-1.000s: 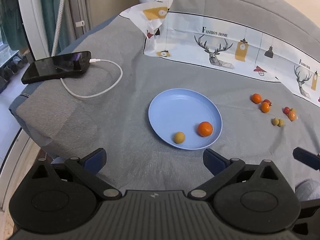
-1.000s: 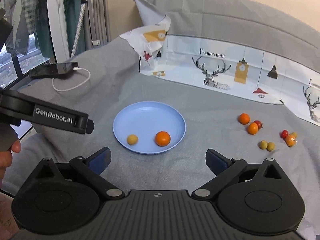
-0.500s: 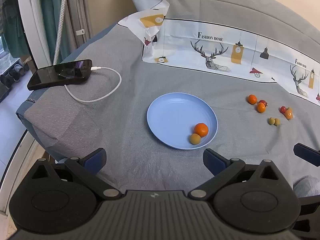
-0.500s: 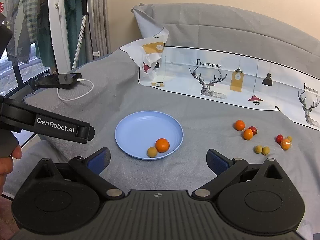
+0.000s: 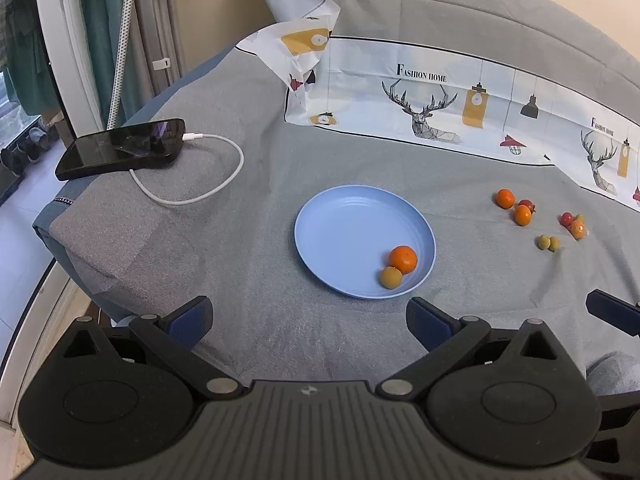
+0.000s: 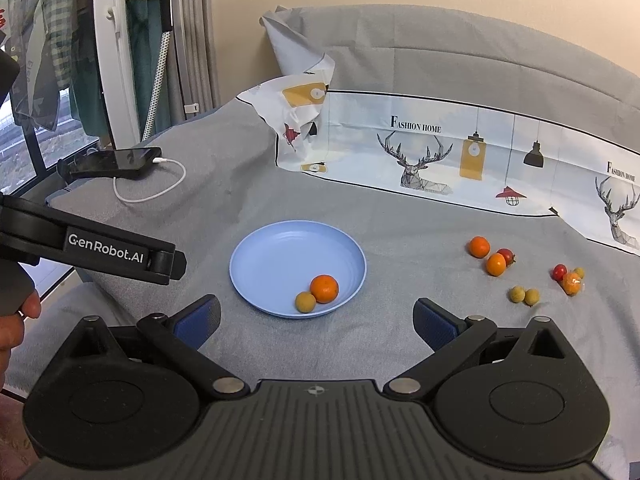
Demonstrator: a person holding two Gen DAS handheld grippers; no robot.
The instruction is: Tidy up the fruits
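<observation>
A blue plate [image 5: 340,220] [image 6: 272,256] lies on the grey cloth and holds an orange [image 5: 403,259] [image 6: 324,288] touching a small yellow-brown fruit [image 5: 391,277] [image 6: 305,302]. To the right on the cloth lie two small oranges [image 5: 505,198] [image 6: 479,247], red cherry tomatoes [image 5: 566,219] [image 6: 559,271] and two yellow-green fruits [image 5: 548,243] [image 6: 524,295]. My left gripper [image 5: 310,318] is open and empty, near the plate's front edge. My right gripper [image 6: 316,322] is open and empty, also in front of the plate.
A black phone [image 5: 120,148] with a white cable [image 5: 192,196] lies at the left corner. A printed sheet with deer [image 5: 432,108] stands along the back. The cloth's left edge [image 5: 60,248] drops to the floor. The left gripper's body [image 6: 100,248] shows in the right wrist view.
The small yellow-brown fruit has rolled right across the plate and now rests against the orange. Both grippers have drawn back and risen slightly, still open.
</observation>
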